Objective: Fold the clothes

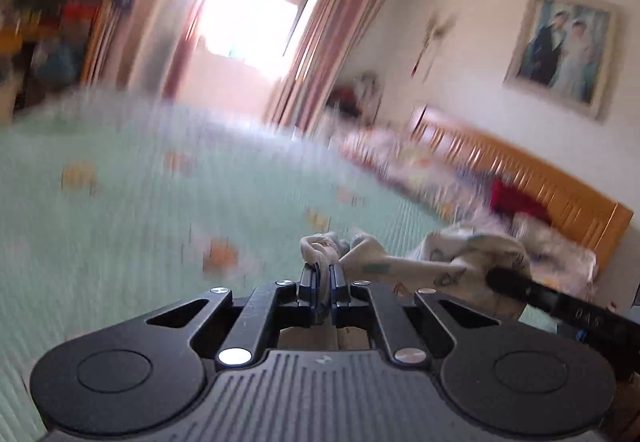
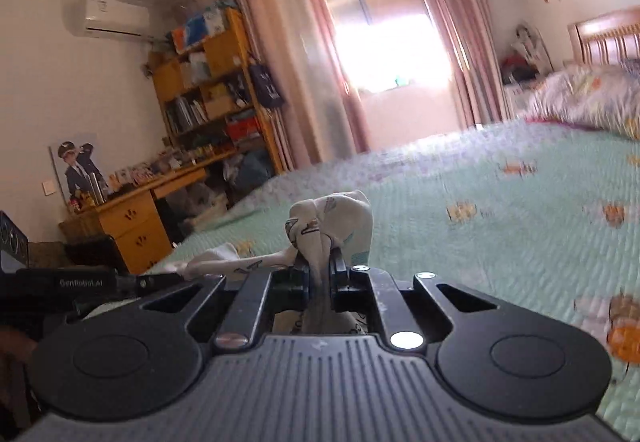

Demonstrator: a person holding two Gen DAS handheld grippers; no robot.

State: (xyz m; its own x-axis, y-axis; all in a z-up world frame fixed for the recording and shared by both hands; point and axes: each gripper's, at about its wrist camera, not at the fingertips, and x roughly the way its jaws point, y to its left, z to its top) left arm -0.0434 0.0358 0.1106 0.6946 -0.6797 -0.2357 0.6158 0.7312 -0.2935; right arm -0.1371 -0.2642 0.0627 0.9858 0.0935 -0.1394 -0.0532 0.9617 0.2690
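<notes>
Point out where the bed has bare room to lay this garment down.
The green quilt is bare ahead of both grippers, from the garment out to its far edge. It is crowded toward the wooden headboard, where the flowered bedding is heaped.

A home bedroom is being shown: bed (image 2: 500, 193), headboard (image 1: 560, 185), curtains (image 2: 280, 53), shelves (image 2: 208, 81), desk (image 2: 136, 209).

Cream-white cloth garment (image 2: 340, 217) with dark outline drawings and teal patches. Mint-green quilted bedspread (image 2: 500, 209) scattered with orange-yellow motifs, purplish speckle toward its far edge. Black metal grippers, blue-edged pads (image 1: 316, 278). Pink-and-cream striped curtains (image 1: 344, 25). Orange slatted wooden headboard (image 1: 552, 185). Honey-yellow wooden shelf (image 2: 216, 81).
</notes>
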